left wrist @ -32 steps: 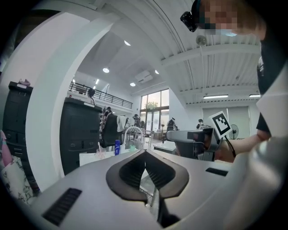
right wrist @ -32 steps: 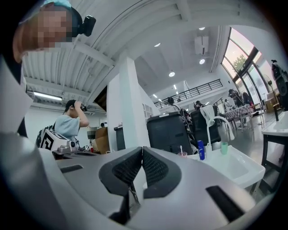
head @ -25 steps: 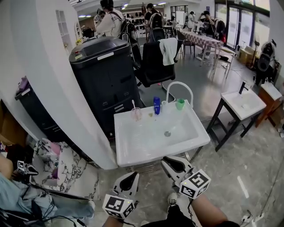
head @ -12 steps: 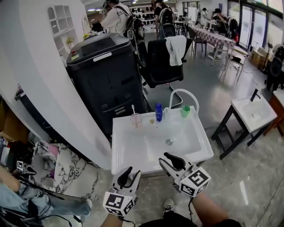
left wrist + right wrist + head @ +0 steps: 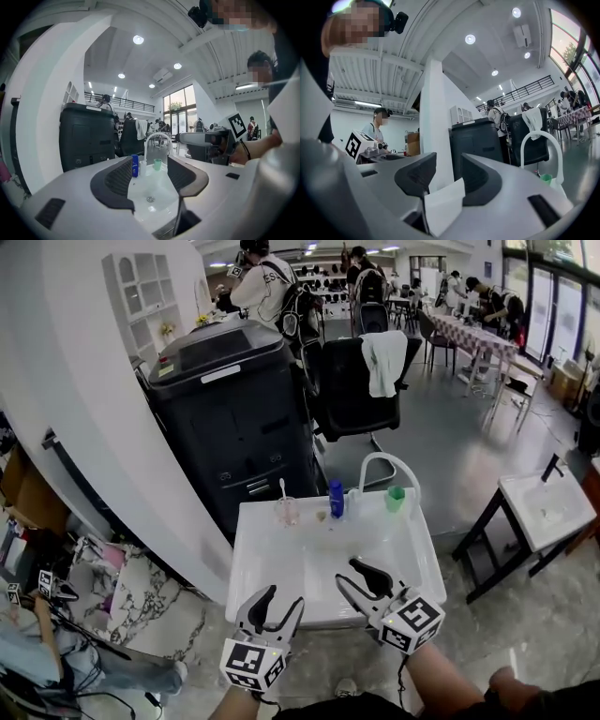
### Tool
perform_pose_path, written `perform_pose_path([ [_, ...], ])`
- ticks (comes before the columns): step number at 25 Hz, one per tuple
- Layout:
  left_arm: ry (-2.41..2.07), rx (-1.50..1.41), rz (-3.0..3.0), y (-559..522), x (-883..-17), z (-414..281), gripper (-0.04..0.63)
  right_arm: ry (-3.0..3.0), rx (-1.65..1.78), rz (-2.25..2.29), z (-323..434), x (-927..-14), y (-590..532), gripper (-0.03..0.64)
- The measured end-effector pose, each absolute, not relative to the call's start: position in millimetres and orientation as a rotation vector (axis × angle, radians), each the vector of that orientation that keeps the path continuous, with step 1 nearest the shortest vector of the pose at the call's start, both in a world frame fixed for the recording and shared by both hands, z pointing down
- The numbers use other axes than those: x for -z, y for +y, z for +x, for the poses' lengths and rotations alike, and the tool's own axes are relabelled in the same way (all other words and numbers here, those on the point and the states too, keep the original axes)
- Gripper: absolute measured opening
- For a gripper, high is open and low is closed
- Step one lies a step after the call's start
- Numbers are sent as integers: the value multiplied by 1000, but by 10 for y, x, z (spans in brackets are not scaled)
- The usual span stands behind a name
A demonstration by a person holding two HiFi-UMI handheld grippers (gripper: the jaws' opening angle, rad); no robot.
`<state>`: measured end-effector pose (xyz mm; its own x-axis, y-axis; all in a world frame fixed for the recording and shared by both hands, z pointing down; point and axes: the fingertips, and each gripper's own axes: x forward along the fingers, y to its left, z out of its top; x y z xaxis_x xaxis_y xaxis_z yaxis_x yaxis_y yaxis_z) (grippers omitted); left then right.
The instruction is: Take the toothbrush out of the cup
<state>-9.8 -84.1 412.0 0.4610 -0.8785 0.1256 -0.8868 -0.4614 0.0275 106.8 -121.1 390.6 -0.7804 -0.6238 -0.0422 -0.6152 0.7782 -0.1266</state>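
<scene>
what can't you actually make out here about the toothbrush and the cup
- Head view: the toothbrush in the cup is too small to tell its bristle end.
- Left gripper view: the cup is hidden, seemingly behind a jaw of the left gripper, whose jaws are opening on nothing.
- Right gripper view: the right gripper, jaws also opening on nothing, hides the sink; only the green cup shows.

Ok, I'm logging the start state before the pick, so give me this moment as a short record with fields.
toothbrush: standing in the clear cup
cup place: back left rim of the white sink
also on rim: blue bottle, green cup, by the white faucet
left gripper: jaws opening, nothing between them
right gripper: jaws opening, nothing between them
task: toothbrush not yet taken out
</scene>
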Motion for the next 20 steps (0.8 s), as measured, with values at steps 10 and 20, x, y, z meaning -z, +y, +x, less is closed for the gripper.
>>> perform_pose_path([
  [10, -1660, -157, 2580, -1080, -4001, -60, 265, 2895, 127, -945, 1112, -3839, -1383, 199],
  [20, -1661, -151, 2573, -1599, -4042, -189, 266, 2885, 140, -984, 1069, -3899, -1773, 199],
])
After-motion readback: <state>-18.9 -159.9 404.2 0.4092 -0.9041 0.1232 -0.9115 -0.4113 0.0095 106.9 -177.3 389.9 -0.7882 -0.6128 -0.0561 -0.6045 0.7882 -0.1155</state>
